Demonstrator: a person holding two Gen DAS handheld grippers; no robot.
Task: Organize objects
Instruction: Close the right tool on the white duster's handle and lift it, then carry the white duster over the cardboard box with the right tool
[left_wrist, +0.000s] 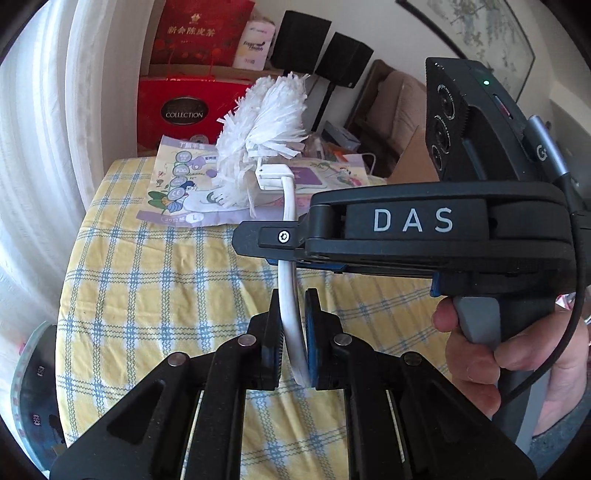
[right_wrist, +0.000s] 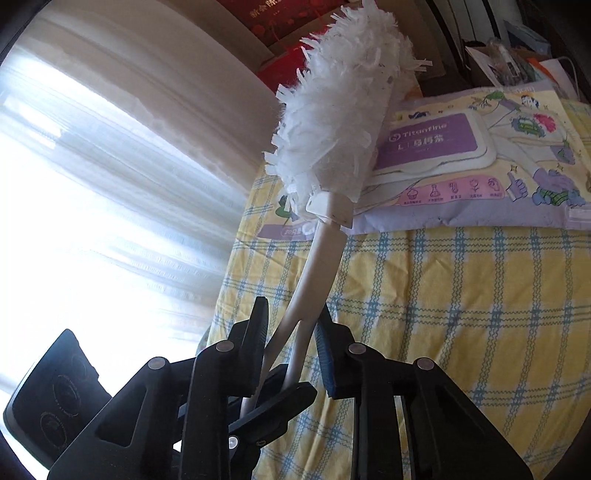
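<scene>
A white duster with a fluffy head (left_wrist: 264, 122) and a curved white handle (left_wrist: 290, 295) is held above a table with a yellow checked cloth (left_wrist: 155, 288). My left gripper (left_wrist: 293, 314) is shut on the lower handle. My right gripper (left_wrist: 291, 254) crosses from the right just ahead of it, its fingers on either side of the handle. In the right wrist view the duster head (right_wrist: 340, 110) points up and away; the right gripper (right_wrist: 291, 325) has its fingers around the handle (right_wrist: 321, 266) with a little gap on each side. The left gripper's fingers (right_wrist: 269, 410) grip below.
A purple and white diaper pack (right_wrist: 461, 166) lies on the cloth at the far side, also in the left wrist view (left_wrist: 177, 184). Red gift boxes (left_wrist: 184, 107) and black speakers (left_wrist: 325, 51) stand behind the table. White curtains (left_wrist: 48, 147) hang at left.
</scene>
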